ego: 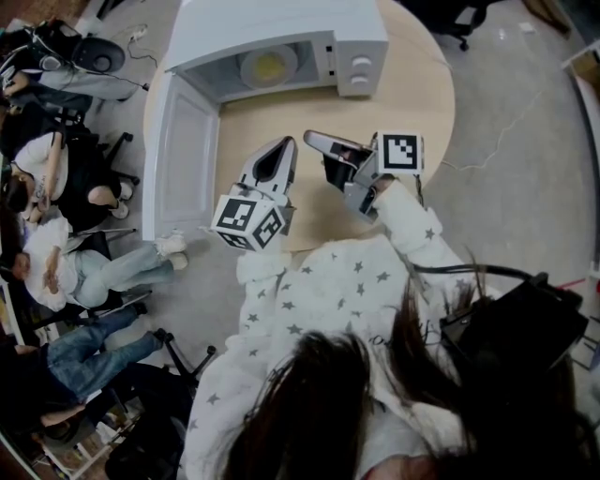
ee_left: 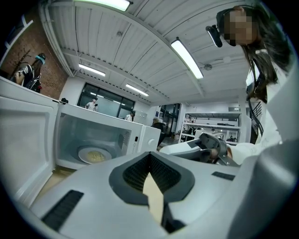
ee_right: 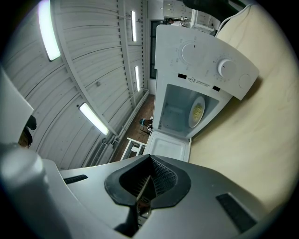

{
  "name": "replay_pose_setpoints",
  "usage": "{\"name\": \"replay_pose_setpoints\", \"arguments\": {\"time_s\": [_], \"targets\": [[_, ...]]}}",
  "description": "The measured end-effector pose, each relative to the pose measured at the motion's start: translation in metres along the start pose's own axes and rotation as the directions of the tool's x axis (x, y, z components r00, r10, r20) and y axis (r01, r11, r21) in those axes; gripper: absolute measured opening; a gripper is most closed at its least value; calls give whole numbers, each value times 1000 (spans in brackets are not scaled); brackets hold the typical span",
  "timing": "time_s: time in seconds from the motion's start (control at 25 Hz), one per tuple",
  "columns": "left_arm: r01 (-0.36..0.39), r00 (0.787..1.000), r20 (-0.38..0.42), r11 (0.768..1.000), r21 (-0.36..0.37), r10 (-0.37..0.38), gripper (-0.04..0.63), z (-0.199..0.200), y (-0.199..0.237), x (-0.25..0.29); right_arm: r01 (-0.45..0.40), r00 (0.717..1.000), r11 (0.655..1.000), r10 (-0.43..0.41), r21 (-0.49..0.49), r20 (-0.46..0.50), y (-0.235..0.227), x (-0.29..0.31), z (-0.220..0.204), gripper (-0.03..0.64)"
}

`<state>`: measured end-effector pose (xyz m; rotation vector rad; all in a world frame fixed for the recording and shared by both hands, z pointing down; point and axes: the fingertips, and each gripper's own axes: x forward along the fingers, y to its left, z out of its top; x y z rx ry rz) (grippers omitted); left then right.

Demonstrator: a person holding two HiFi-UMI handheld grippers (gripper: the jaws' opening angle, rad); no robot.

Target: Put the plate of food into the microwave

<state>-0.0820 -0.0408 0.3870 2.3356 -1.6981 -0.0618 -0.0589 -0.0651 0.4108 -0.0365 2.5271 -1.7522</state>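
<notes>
Now plate (ego: 266,66) inside microwave (ego: 361,42), apart from right tool (ego: 314,141).

Plate (ego: 267,66) in microwave (ego: 272,23); microwave on table (ego: 412,103); door (ego: 183,155) left.

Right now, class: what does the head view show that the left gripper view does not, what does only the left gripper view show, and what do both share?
Only the head view: the marker cube on the left tongs, the table with its round outline, and the grey floor. Only the left gripper view: ceiling lights and a brick wall. Both: the open microwave with the plate of food inside, its door swung wide, and the right tongs.
</notes>
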Motion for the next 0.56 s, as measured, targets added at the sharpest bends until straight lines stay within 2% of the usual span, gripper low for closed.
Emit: {"name": "replay_pose_setpoints", "arguments": {"time_s": [0.16,0.56], "targets": [[4,1000,3,1000,1,-4,2,0,0,1,-33,999,999,33,-40,-4,4,2,3,6],[2,1000,2,1000,4,-2,2,3,-1,-3,-17,1000,1000,17,-15,0,6,1,-1,6]]}}
